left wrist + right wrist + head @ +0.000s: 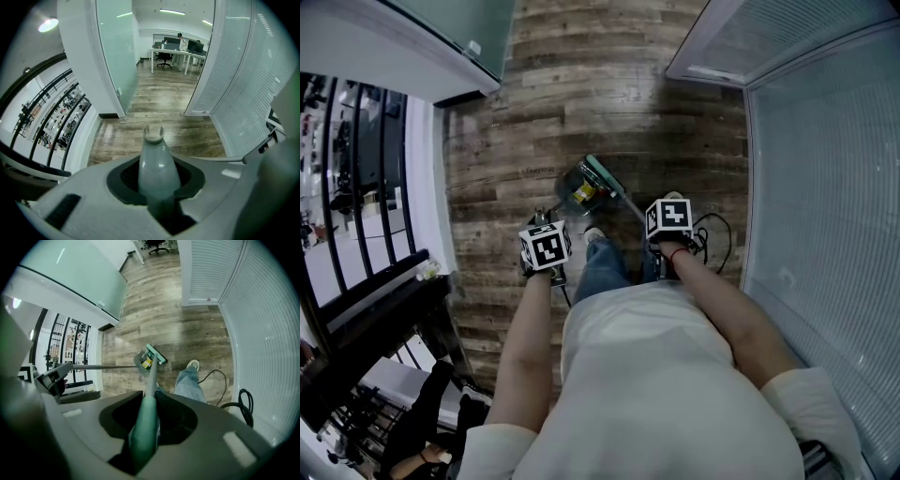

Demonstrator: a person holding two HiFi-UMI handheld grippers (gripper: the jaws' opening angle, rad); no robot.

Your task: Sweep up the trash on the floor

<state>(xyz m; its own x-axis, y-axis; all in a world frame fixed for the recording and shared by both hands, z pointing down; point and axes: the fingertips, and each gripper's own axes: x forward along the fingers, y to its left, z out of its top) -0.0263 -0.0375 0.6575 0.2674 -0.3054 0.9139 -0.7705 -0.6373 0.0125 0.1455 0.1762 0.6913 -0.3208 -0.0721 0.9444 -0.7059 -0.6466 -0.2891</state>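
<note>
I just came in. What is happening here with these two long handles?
A person is sweeping a wooden floor. The right gripper is shut on the green handle of a broom. The left gripper is shut on the long grey handle of a dustpan. The broom's head is down at the dustpan, just ahead of the person's shoe. A yellow piece of trash already lies in the dustpan.

We see our left gripper (157,185) clamped on a notched handle (156,159) pointing toward twelve o'clock, wooden floor (187,133) beyond, glass wall (117,56) at eleven.
</note>
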